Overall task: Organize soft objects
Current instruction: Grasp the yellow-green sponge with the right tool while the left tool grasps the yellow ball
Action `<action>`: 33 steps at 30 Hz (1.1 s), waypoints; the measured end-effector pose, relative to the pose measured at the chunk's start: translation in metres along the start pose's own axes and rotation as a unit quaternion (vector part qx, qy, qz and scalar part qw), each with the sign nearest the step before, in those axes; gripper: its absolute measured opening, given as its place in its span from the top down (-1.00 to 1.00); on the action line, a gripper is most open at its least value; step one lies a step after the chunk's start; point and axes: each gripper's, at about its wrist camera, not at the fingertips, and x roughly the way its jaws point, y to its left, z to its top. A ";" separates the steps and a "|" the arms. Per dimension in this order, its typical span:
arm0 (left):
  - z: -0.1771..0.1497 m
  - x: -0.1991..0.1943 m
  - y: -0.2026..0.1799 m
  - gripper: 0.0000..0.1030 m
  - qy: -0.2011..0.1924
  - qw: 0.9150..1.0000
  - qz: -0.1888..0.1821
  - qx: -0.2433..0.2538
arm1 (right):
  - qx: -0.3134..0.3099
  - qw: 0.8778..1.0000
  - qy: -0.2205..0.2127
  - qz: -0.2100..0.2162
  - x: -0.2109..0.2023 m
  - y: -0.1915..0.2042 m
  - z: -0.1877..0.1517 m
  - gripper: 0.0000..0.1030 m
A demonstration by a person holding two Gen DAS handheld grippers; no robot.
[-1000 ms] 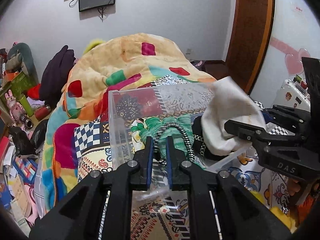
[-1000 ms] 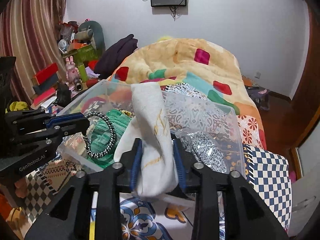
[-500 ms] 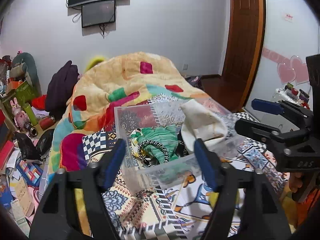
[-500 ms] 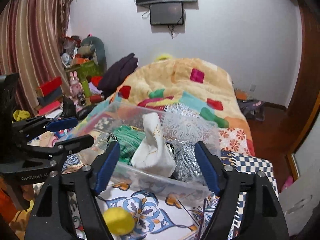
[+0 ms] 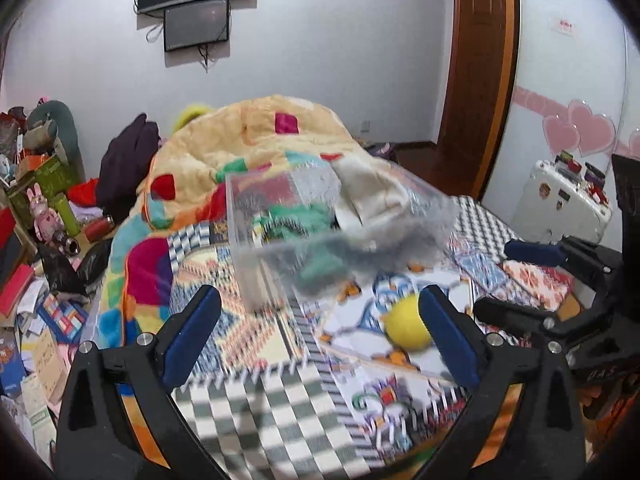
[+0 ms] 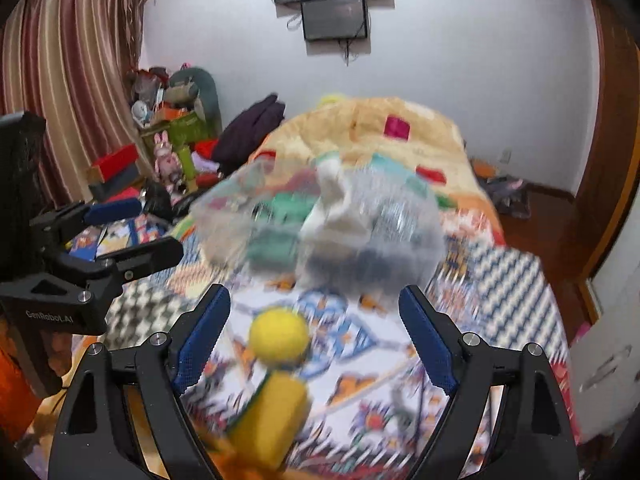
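Bedroom, patterned bed (image 5: pixel 400 432): clear plastic bin (image 5: pixel 280 256) holds cloths; both tongs (image 5: pixel 320 336) (image 6: pixel 312 336) wide, empty, yellow ball (image 6: pixel 279 335) loose.

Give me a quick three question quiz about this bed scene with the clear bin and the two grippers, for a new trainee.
1. True or false: the left gripper is shut on the white cloth.
2. What round thing lies on the bedspread between the right gripper fingers? A) yellow ball B) red cup C) black shoe
3. Where is the green cloth?

Key: 1. False, both grippers are open. 2. A. 3. Inside the clear bin.
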 end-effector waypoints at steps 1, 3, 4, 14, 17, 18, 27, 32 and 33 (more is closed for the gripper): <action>-0.004 0.000 -0.001 -0.95 0.006 1.000 -0.001 -0.001 | 0.002 1.000 0.009 0.005 0.002 0.002 -0.005 -0.64; -0.013 0.002 -0.003 -0.95 0.017 1.000 -0.004 -0.003 | 0.003 0.999 0.030 0.011 0.008 0.005 -0.016 -0.62; -0.017 0.002 -0.004 -0.95 0.022 1.000 -0.005 -0.004 | 0.005 0.999 0.038 0.016 0.010 0.006 -0.021 -0.62; -0.028 0.027 -0.023 -0.95 0.061 0.998 -0.022 0.000 | 0.020 0.996 0.073 0.040 0.012 -0.001 -0.051 0.45; -0.025 0.041 -0.031 -0.95 0.075 0.997 -0.036 -0.004 | 0.037 0.997 0.056 0.030 0.006 -0.014 -0.049 0.47; -0.024 0.047 -0.034 -0.95 0.079 0.996 -0.042 -0.006 | 0.043 0.997 0.051 0.027 0.004 -0.017 -0.047 0.47; -0.016 0.079 -0.063 -0.51 0.103 0.993 -0.062 0.016 | 0.080 0.997 0.018 -0.015 -0.009 -0.053 -0.036 0.47; -0.021 0.092 -0.061 0.14 0.121 0.990 -0.071 0.005 | 0.080 0.996 0.006 -0.022 -0.011 -0.061 -0.027 0.47; -0.021 0.090 -0.059 0.14 0.115 0.991 -0.073 0.000 | 0.079 0.997 0.004 -0.024 -0.011 -0.060 -0.025 0.47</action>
